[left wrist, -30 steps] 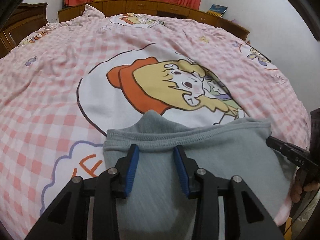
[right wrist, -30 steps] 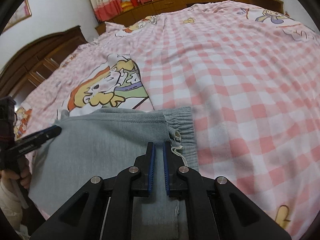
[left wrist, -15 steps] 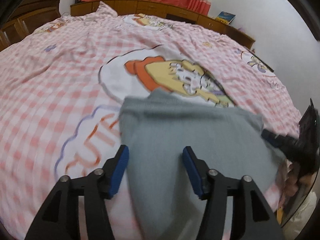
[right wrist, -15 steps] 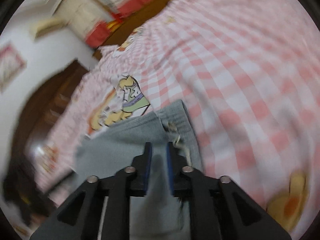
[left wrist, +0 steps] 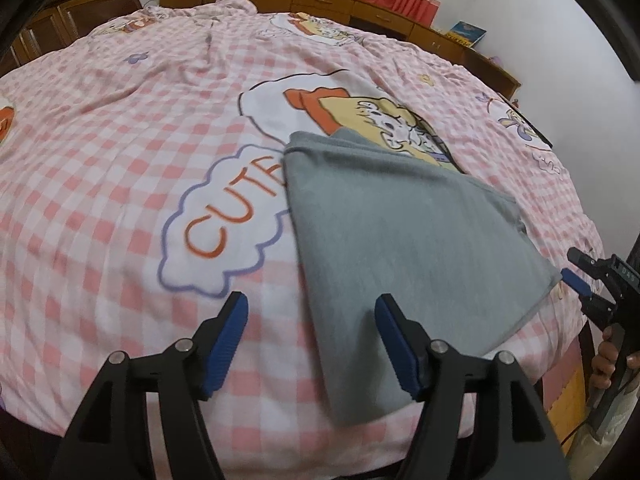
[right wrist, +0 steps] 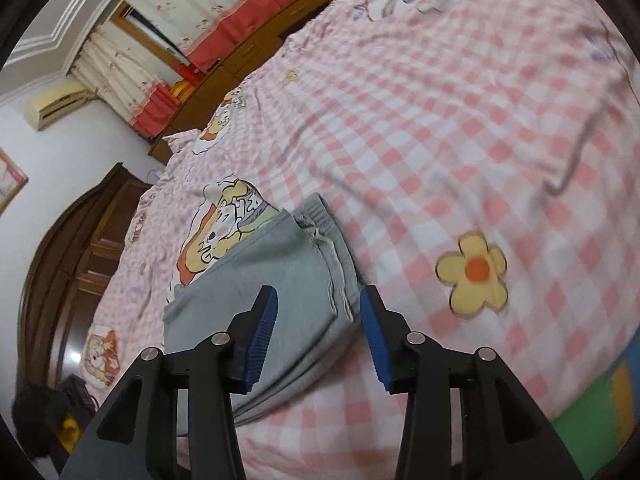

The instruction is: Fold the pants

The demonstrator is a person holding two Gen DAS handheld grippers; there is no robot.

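Here, folded grey sweatpants [left wrist: 404,232] lying flat on the pink checked bedspread [left wrist: 120,152], near its front edge, drawstring waistband [right wrist: 332,240] showing. Left gripper [left wrist: 311,338] spread wide, empty, above them; right gripper [right wrist: 318,330] likewise parted, gripping nothing.

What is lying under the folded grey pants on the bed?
The pants lie on the pink checked cover, overlapping its cartoon print and "CUTE" bubble. What the fabric covers cannot be seen.
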